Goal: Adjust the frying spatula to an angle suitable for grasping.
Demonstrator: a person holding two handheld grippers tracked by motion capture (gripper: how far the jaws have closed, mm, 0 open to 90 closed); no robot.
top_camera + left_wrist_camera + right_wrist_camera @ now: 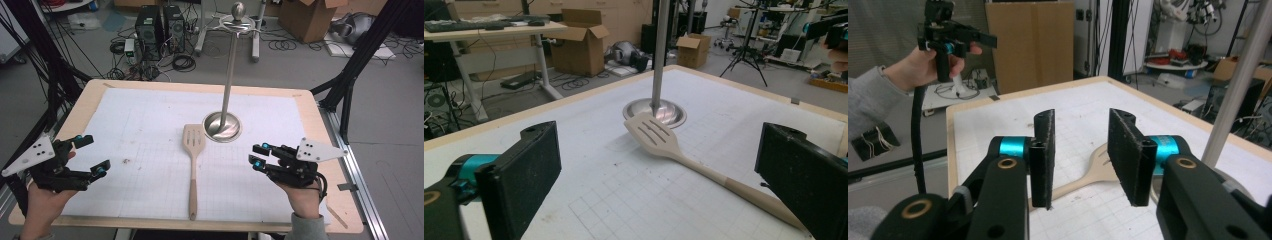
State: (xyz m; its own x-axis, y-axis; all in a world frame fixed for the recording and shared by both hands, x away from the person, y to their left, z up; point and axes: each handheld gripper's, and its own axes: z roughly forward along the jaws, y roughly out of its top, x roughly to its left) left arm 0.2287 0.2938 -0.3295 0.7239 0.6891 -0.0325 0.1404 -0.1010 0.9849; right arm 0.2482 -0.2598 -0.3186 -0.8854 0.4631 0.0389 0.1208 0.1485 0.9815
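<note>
You have a pale beige wooden spatula (193, 165) on a white mat (150, 130) printed with a faint grey grid, a shiny silver stand (223, 125) beside it, and black grippers with teal accents, left (92, 155) and right (258, 155).

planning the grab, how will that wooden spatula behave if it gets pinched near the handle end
The spatula looks like one solid wooden piece, so probably stiff and light. It lies flat on the table, so it should not roll. Pinched far down the long handle, the broad slotted blade may droop or swing, and the smooth handle could twist in the pads.
</note>
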